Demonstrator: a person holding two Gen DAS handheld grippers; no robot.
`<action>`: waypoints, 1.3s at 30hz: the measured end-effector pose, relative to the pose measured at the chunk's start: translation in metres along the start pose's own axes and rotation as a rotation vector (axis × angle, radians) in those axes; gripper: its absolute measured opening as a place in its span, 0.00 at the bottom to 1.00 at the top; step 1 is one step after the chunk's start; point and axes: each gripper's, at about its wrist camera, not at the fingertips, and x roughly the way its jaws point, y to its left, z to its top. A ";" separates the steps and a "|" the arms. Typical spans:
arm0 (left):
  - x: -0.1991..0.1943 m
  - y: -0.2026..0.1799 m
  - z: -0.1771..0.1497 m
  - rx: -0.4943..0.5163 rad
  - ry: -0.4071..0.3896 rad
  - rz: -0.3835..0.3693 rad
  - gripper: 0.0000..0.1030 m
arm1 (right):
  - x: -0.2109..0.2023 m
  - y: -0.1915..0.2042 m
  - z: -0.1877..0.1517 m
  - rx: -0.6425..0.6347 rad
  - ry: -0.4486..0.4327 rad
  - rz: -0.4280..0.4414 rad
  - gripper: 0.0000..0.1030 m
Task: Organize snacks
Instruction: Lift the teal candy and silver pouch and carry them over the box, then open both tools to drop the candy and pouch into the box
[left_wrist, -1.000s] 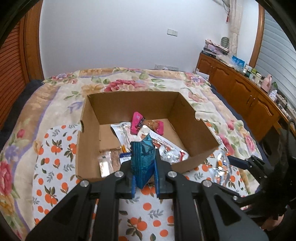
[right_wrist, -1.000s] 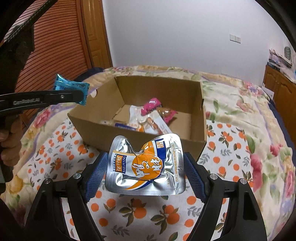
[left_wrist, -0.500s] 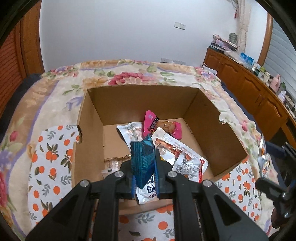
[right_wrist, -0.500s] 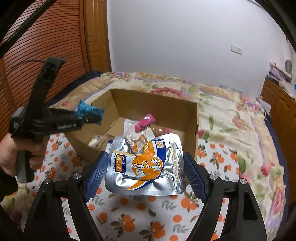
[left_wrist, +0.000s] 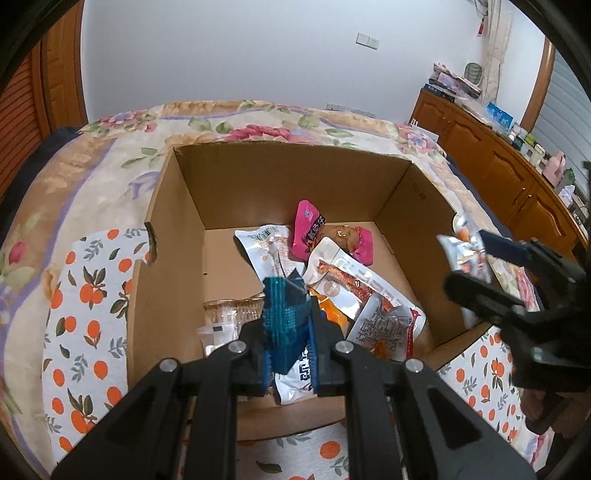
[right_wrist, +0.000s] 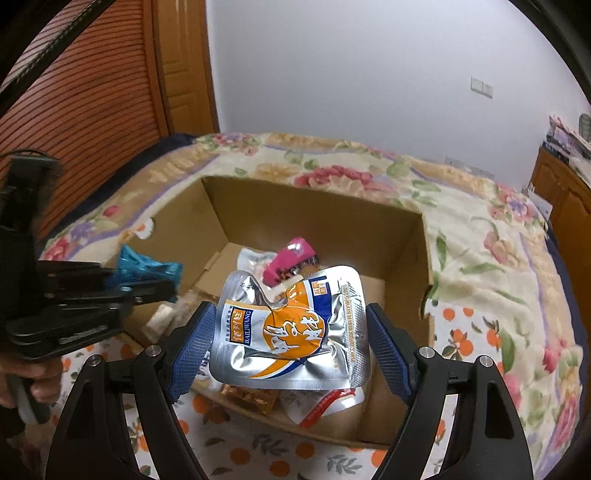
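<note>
An open cardboard box (left_wrist: 173, 229) sits on the bed and holds several snack packets, among them a pink one (left_wrist: 308, 229). My left gripper (left_wrist: 288, 332) is shut on a small blue foil snack (left_wrist: 284, 314) and holds it over the box's near edge; the snack also shows in the right wrist view (right_wrist: 147, 267). My right gripper (right_wrist: 290, 332) is shut on a silver and orange pouch (right_wrist: 291, 325) above the box's near right part (right_wrist: 424, 258); it also shows in the left wrist view (left_wrist: 465, 254).
The box rests on a white cloth with orange fruit print (left_wrist: 85, 295) over a floral blanket (left_wrist: 110, 173). A wooden cabinet (left_wrist: 498, 173) with clutter runs along the right wall. A slatted wooden door (right_wrist: 74, 92) stands at left.
Both grippers have moved forward and over the box with their snacks still held. The box now fills more of each view.
</note>
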 end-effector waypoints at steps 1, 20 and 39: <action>0.000 0.000 0.000 -0.003 0.000 -0.001 0.12 | 0.003 -0.001 -0.001 0.008 0.007 0.005 0.81; -0.002 0.000 0.000 -0.005 -0.009 0.044 0.48 | 0.033 0.001 -0.012 -0.004 0.046 -0.030 0.82; -0.033 -0.009 0.003 0.018 -0.130 0.089 0.96 | -0.008 -0.017 -0.006 0.068 -0.064 -0.049 1.00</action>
